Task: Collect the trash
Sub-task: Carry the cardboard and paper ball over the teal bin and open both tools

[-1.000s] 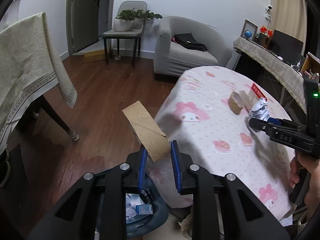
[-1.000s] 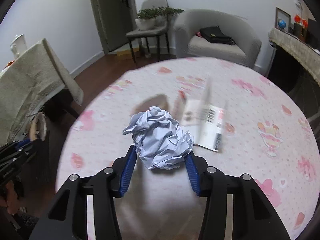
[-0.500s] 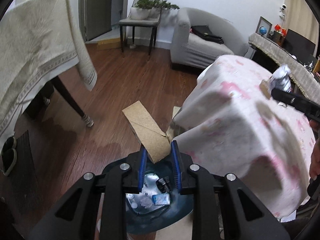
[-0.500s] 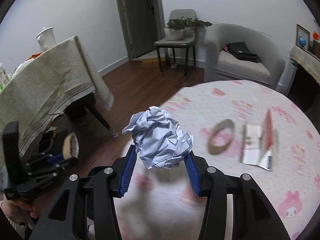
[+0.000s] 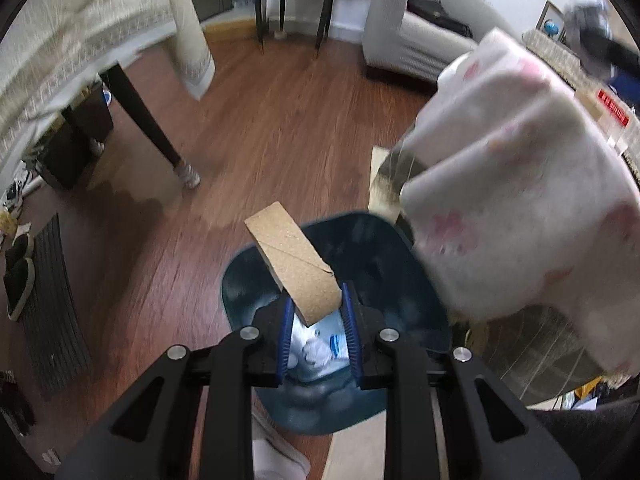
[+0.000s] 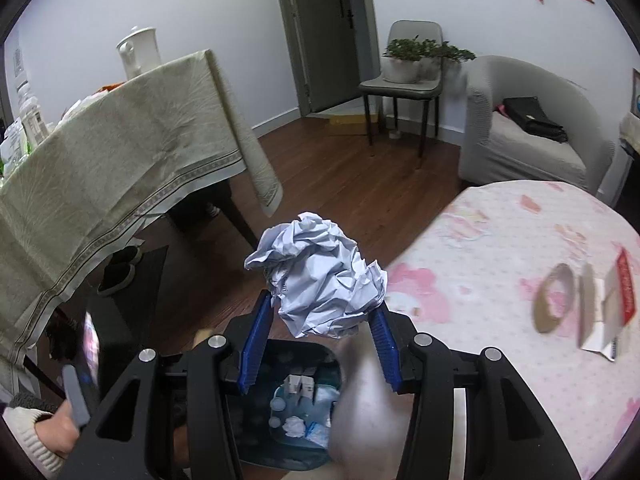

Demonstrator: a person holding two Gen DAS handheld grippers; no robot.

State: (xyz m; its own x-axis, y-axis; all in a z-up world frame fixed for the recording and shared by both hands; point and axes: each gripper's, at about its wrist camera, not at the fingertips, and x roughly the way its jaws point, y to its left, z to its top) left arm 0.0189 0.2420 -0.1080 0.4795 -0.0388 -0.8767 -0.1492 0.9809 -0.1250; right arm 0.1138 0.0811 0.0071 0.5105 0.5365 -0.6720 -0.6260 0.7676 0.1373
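- Since a second ago both grippers have swung off the pink-clothed table and now hang over the dark blue trash bin [image 5: 404,280], which fills the lower middle of both wrist views.
- The left gripper [image 5: 317,320] is clamped on a flattened cardboard piece [image 5: 294,264]; its lower end sits between the blue pads and the rest slants up and left, directly above the bin's opening.
- The right gripper [image 6: 320,336] is clenched around a crumpled paper ball [image 6: 320,276], held above the near rim of the bin.
- Inside the bin lie white and light-blue scraps [image 6: 300,420], seen through the gap between the right gripper's fingers.
- Beside the bin, to its right, the pink tablecloth [image 6: 500,280] hangs down; on the tabletop, well away from the bin, rest a brown tape ring [image 6: 554,296] and a white carton with a red stripe [image 6: 608,312], both blurred.
- On the far side of the bin from the pink table stands a table draped in a beige cloth [image 6: 120,152].
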